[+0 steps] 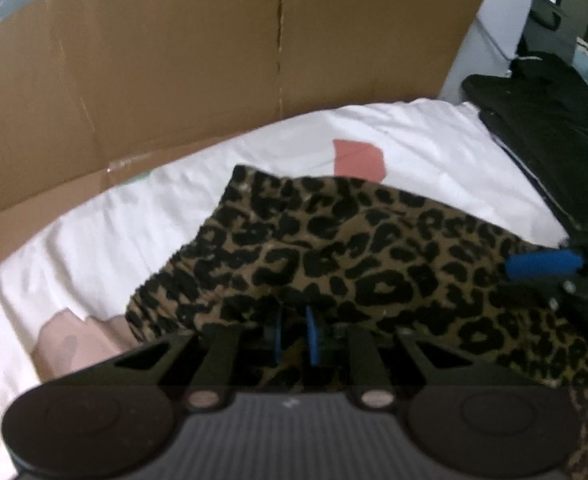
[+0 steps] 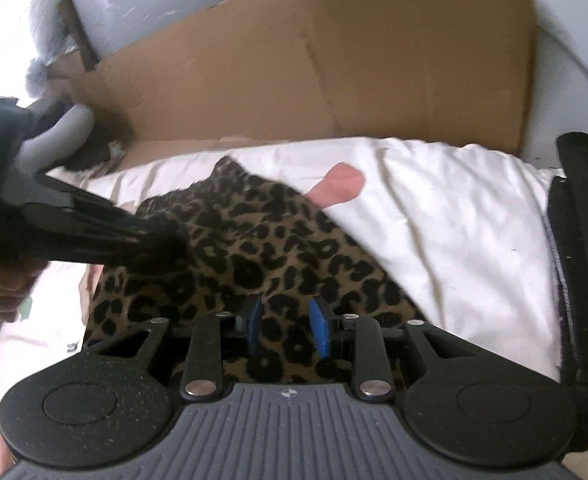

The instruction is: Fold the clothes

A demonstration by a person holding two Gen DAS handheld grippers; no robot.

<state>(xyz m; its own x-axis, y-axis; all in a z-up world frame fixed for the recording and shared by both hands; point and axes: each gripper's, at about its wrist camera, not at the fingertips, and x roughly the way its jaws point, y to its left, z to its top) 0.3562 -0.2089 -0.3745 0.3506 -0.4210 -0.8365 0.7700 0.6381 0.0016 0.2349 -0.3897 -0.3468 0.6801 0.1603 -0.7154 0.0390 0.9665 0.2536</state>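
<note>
A leopard-print garment (image 1: 333, 256) lies bunched on a white sheet (image 1: 94, 240); it also shows in the right wrist view (image 2: 262, 248). My left gripper (image 1: 295, 334) has its blue pads close together with a fold of the garment pinched between them. My right gripper (image 2: 286, 326) sits low over the garment's near edge with its blue pads apart and cloth showing between them. The left gripper's black body (image 2: 94, 232) reaches in from the left onto the garment. The right gripper's blue pad (image 1: 541, 266) shows at the garment's right edge.
A large brown cardboard sheet (image 1: 214, 60) stands behind the bed. The white sheet (image 2: 453, 240) carries pink patches (image 1: 357, 158). Dark items (image 1: 553, 140) are stacked on the right. A black edge (image 2: 581, 240) borders the bed at right.
</note>
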